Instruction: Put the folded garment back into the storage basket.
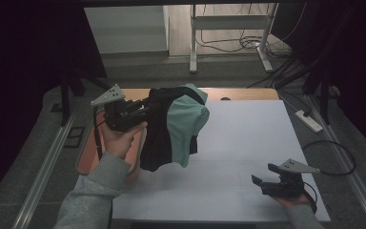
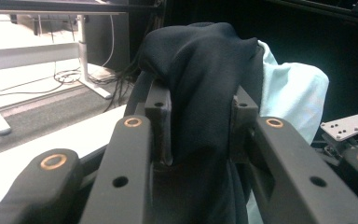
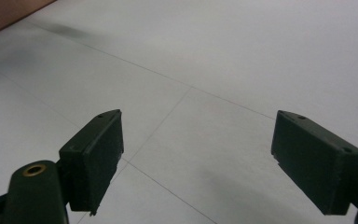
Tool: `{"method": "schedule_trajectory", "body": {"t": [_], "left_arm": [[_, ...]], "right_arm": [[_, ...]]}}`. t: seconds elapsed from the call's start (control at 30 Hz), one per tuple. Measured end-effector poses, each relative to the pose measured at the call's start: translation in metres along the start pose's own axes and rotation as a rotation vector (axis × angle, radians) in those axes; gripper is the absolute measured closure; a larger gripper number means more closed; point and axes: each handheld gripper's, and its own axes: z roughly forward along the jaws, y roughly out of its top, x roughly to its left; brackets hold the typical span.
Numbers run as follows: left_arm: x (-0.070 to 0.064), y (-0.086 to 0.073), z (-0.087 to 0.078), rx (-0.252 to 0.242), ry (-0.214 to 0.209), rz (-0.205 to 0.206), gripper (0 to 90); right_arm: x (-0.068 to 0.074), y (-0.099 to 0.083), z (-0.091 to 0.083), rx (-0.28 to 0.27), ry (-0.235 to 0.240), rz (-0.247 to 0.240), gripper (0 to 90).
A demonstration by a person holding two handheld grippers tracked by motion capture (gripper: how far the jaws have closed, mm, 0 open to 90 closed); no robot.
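A black and mint-green garment (image 1: 174,126) hangs in the air above the left part of the white table (image 1: 248,143). My left gripper (image 1: 143,106) is shut on its black fabric near the top and holds it up. In the left gripper view the black cloth (image 2: 200,93) is pinched between the two jaws, with the mint part (image 2: 289,93) behind it at the right. My right gripper (image 1: 263,175) rests low at the table's front right, open, with nothing between its fingers. In the right gripper view the right gripper (image 3: 198,149) looks onto bare white table.
An orange-brown tray or basket (image 1: 83,164) sits at the table's left edge under my left forearm. A white power strip (image 1: 309,120) and cables lie on the floor at the right. A white desk frame (image 1: 228,28) stands beyond the table.
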Motion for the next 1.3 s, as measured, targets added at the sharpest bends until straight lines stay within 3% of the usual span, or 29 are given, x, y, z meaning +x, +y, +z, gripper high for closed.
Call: {"method": "schedule_trajectory", "body": {"t": [1.3], "left_arm": [[0.017, 0.009, -0.061, -0.069, 0.084, -0.005, 68.6]], "right_arm": [[0.001, 0.001, 0.001, 0.002, -0.003, -0.003, 17.1]]}}
